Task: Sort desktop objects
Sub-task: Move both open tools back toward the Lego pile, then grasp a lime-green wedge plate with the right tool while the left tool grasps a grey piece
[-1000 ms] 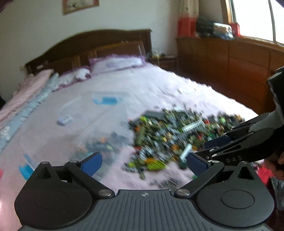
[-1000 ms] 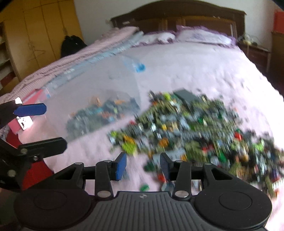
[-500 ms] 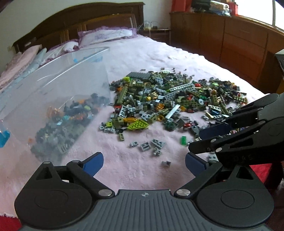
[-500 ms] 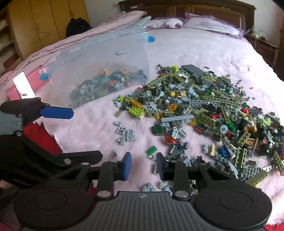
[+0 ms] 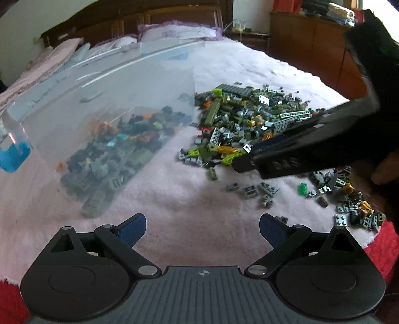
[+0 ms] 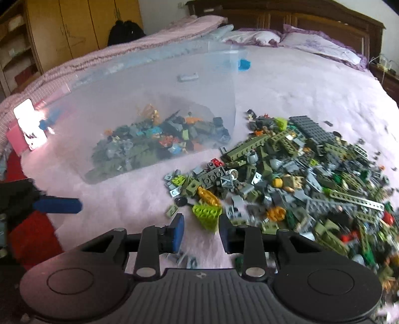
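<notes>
A big pile of small building bricks (image 6: 286,179) lies on the pink bed cover; it also shows in the left wrist view (image 5: 249,124). A clear plastic bin (image 6: 154,104) holding more bricks stands left of the pile, also in the left wrist view (image 5: 104,104). My right gripper (image 6: 200,233) hovers low at the pile's near edge, jaws partly open and empty, just behind a lime green wedge brick (image 6: 207,215). In the left wrist view it reaches in from the right (image 5: 239,162). My left gripper (image 5: 202,228) is wide open and empty over bare cover.
A few loose grey bricks (image 5: 256,190) and a green one (image 5: 302,188) lie near the bed's front edge. Pillows (image 6: 319,44) and a wooden headboard (image 6: 286,15) are at the far end. A wardrobe (image 6: 62,30) stands to the left. A red floor mat (image 5: 381,246) lies beside the bed.
Both grippers have moved forward and lower towards the bin and the pile. The right gripper now sits at the pile's near edge, its jaws a little wider.
</notes>
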`<state>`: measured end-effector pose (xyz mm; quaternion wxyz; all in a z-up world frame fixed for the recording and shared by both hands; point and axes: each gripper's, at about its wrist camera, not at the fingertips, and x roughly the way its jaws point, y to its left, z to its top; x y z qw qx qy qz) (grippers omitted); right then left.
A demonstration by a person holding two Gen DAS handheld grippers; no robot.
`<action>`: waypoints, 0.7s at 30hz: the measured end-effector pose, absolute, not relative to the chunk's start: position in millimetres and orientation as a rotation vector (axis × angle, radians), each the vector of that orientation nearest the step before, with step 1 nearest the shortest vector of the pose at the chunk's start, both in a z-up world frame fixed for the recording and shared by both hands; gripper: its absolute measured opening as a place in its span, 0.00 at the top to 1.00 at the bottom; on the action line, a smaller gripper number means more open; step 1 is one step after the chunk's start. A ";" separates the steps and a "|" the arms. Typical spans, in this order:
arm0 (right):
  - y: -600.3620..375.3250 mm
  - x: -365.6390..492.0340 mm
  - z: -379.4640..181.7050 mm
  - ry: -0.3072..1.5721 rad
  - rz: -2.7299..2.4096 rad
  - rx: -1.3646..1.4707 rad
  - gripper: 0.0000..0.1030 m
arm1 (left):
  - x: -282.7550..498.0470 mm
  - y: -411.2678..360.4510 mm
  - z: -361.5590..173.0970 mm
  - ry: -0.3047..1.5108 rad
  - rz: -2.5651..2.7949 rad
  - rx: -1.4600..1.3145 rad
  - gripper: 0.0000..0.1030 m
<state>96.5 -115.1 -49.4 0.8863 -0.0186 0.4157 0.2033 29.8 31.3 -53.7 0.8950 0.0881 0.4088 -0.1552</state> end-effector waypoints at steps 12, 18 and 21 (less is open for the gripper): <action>-117.3 92.4 -52.7 0.846 0.420 -0.073 0.71 | 43.4 28.5 -62.0 0.853 -0.345 0.180 0.16; -153.2 53.1 -47.7 0.864 0.371 0.007 0.71 | 70.6 20.3 -64.4 0.880 -0.358 0.139 0.38; -163.8 32.1 -50.7 0.886 0.379 0.027 0.71 | 82.6 9.5 -64.0 0.872 -0.374 0.129 0.39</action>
